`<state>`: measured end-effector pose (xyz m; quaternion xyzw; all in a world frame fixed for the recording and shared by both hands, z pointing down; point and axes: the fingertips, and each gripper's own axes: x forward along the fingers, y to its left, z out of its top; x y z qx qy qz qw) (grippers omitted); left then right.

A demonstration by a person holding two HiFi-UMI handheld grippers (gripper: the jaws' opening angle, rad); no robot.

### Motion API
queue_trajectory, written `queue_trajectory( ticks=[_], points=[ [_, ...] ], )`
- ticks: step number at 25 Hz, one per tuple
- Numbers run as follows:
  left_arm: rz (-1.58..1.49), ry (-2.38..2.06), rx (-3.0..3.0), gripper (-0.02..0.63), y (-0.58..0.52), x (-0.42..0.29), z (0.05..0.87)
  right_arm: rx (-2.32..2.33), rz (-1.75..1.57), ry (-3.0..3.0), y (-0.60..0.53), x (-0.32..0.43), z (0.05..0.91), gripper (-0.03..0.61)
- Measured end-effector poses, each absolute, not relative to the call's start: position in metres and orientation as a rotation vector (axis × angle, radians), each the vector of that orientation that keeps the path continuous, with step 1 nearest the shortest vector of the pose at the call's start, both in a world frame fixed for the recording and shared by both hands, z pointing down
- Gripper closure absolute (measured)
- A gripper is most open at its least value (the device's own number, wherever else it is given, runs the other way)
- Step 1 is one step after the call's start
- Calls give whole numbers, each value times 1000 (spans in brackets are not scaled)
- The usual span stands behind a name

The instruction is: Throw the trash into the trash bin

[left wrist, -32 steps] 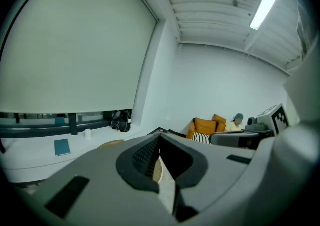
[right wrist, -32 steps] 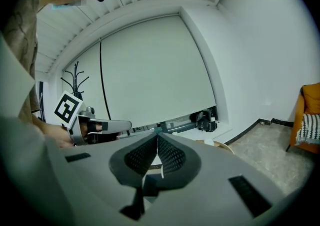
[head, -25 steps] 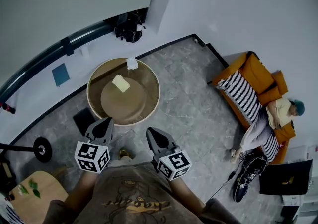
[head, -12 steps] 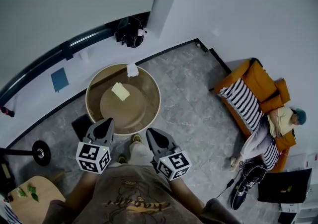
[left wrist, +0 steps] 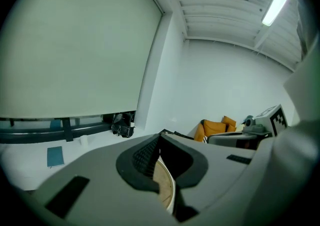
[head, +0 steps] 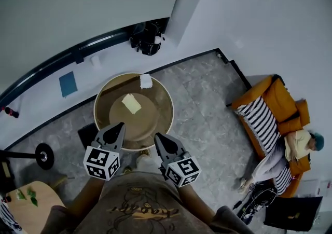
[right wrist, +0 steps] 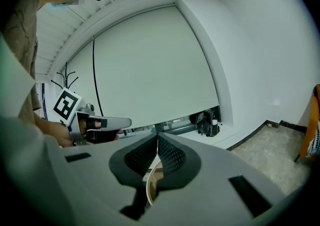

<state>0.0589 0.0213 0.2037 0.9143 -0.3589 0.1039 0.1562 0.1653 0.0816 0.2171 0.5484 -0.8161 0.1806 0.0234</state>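
A: Both sets of jaws clenched on nothing: left gripper [head: 117, 127], right gripper [head: 157, 137]. Trash?

B: On the round table [head: 169, 107]: yellow scrap [head: 132, 103] mid-top, white wad [head: 146, 81] at the far rim. Risk: arriving shut, a jaw likely knocks the wad overboard.

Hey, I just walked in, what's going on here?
A person stands at a round table with a gripper in each hand. The left gripper and the right gripper hover by the table's near edge, both shut with nothing between their fingers. Two scraps of trash lie untouched on the table: a pale yellow piece near the middle and a white crumpled piece at the far rim. Nothing has been picked up yet.
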Motion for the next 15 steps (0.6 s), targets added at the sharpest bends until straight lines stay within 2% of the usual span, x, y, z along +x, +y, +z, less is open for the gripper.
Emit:
queue_trajectory(
  ticks=[15],
  points=[
    [281, -1197, 2527, 595, -48, 99, 199, 1505, 581, -2615, -2, 211, 218, 560]
  ],
)
